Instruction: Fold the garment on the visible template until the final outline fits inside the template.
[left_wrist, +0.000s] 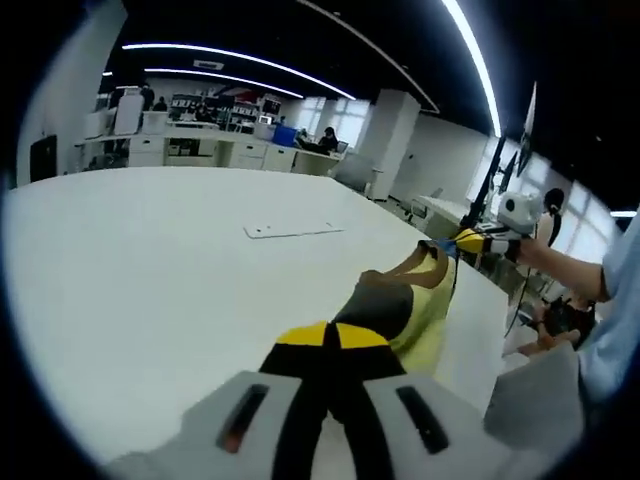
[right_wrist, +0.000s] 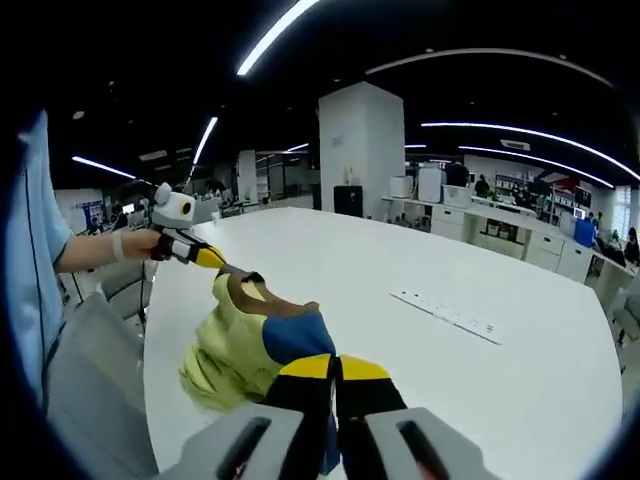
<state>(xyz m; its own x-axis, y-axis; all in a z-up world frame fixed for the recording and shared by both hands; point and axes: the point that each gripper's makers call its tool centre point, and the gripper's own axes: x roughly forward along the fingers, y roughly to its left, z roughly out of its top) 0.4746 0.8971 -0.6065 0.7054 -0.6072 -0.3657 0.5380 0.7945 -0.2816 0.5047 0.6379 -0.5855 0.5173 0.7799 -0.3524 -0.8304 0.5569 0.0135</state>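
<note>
Both my grippers (left_wrist: 332, 337) (right_wrist: 335, 368) clamp the garment (right_wrist: 245, 335), held above the table (left_wrist: 150, 260) edge; flat strip (left_wrist: 293, 230) ahead, open tabletop beyond.

- Garment (right_wrist: 250, 335): I read soft, matt cloth, creased and slack, in yellow-green, brown, grey and blue panels.
- Table (left_wrist: 140, 270): I see a smooth white top with a faint satin sheen under the ceiling lights.
- Left gripper (left_wrist: 331, 338): I see matt black jaws with yellow tips that look like plastic; the grey body looks like smooth moulded plastic.
- Right gripper (right_wrist: 335, 368): same finish, matt black and yellow over grey plastic.
- Template (right_wrist: 447, 316): a thin, flat, pale sheet; I cannot tell its material.
</note>
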